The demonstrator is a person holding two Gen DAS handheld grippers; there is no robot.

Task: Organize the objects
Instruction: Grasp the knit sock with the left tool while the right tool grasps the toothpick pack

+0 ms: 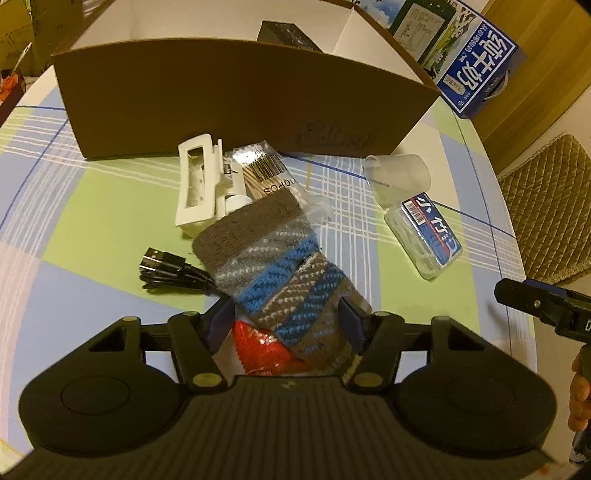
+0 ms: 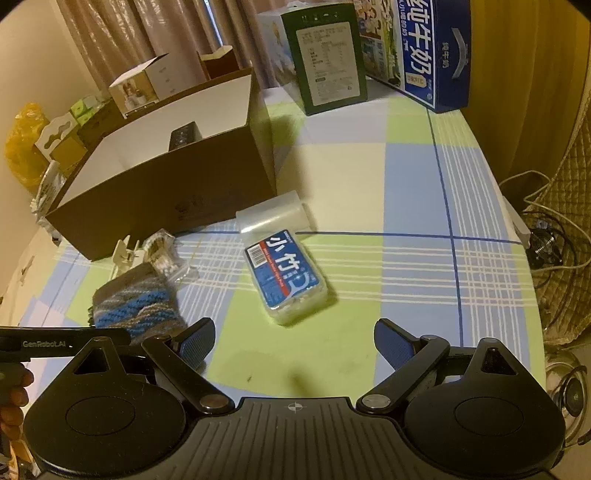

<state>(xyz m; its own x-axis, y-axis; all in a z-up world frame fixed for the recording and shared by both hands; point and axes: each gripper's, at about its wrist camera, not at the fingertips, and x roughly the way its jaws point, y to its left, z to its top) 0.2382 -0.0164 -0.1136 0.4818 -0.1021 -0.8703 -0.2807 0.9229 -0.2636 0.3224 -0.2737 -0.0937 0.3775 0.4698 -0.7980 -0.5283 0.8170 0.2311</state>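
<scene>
My left gripper (image 1: 284, 317) is shut on a knitted brown, grey and blue striped piece (image 1: 273, 258) in a clear wrapper with a red label (image 1: 258, 347). Its far end overlaps a bag of cotton swabs (image 1: 264, 171). A white hair claw (image 1: 195, 188), a black USB cable (image 1: 166, 273), a clear plastic cup (image 1: 399, 173) and a blue-labelled floss box (image 1: 424, 236) lie on the checked tablecloth. Behind them stands an open brown cardboard box (image 1: 240, 107) with a black item (image 1: 288, 35) inside. My right gripper (image 2: 295, 345) is open above the cloth, just short of the floss box (image 2: 286, 277).
A green carton (image 2: 325, 59) and a blue milk carton (image 2: 432, 51) stand at the table's far end. The table edge (image 2: 517, 221) runs along the right, with a quilted chair and cables beyond. Small boxes and a yellow bag (image 2: 22, 147) sit behind the cardboard box.
</scene>
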